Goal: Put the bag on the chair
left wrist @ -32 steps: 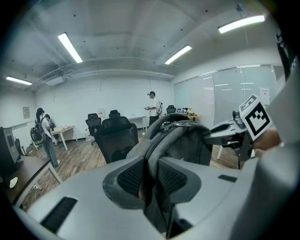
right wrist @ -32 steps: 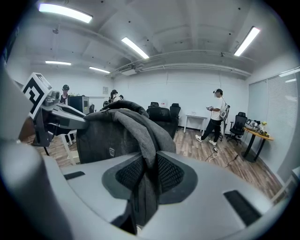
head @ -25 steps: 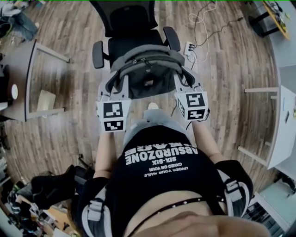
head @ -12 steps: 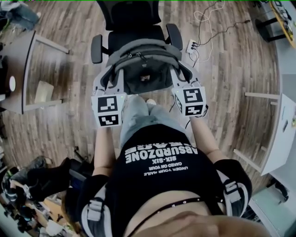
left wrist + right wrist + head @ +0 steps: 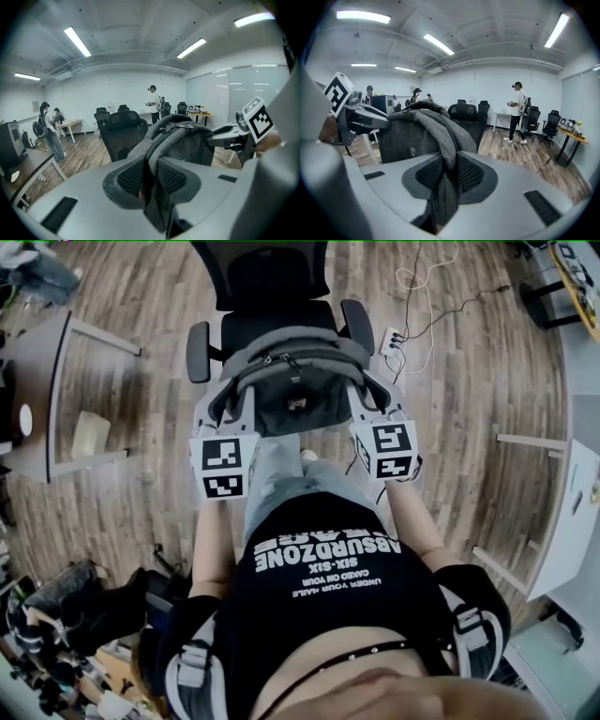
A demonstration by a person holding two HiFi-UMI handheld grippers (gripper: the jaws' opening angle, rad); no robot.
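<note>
Shifted slightly further over chair (image 5: 267, 277) seat: bag (image 5: 292, 381), upper centre of frame. Grey backpack, darker front panel, zip along top, upright. Left tool (image 5: 149, 176) and right tool (image 5: 450, 173) each clamped on its grey strap fabric, bag hanging between them.

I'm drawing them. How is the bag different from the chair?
The bag is grey; the chair is black. The bag is held by its straps in the left gripper and right gripper; the chair stands on the floor. The chair has armrests; the bag has a zip. Both are in front of the person.
</note>
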